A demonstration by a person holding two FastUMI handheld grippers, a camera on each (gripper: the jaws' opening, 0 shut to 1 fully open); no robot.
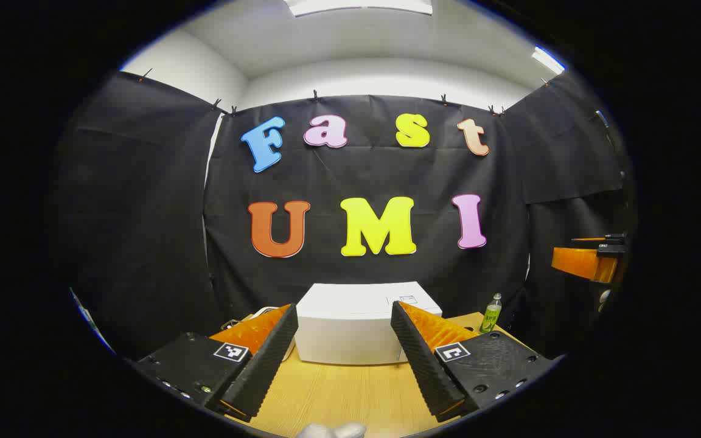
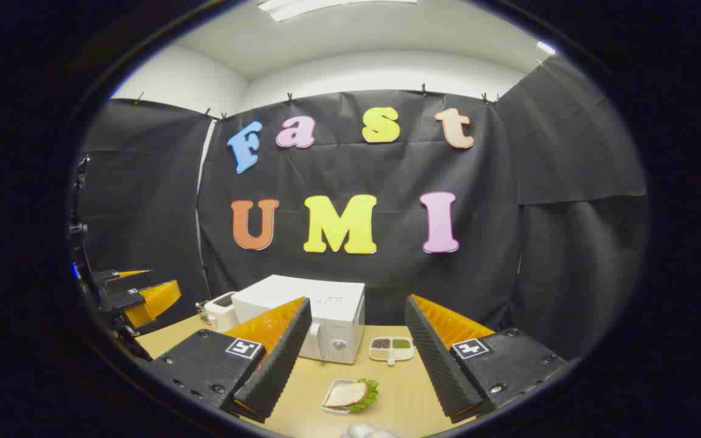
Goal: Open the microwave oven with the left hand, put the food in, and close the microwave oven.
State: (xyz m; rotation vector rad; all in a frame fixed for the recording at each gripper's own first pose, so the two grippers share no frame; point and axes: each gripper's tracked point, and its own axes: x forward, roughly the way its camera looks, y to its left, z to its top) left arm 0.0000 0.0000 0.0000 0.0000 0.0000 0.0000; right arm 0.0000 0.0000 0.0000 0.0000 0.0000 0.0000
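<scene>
A white microwave stands on the wooden table, straight ahead of my left gripper, which is held open and empty above the table's near side. In the right gripper view the microwave shows its front with the door shut, a vertical handle and a knob. The food, a sandwich with lettuce on a small white plate, lies on the table in front of the microwave. My right gripper hangs open and empty above the sandwich. The left gripper also appears at the far left there.
A small divided tray of grains lies right of the microwave's front. A white toaster stands left of the microwave. A green bottle stands at the table's back right. The right gripper appears at the far right edge.
</scene>
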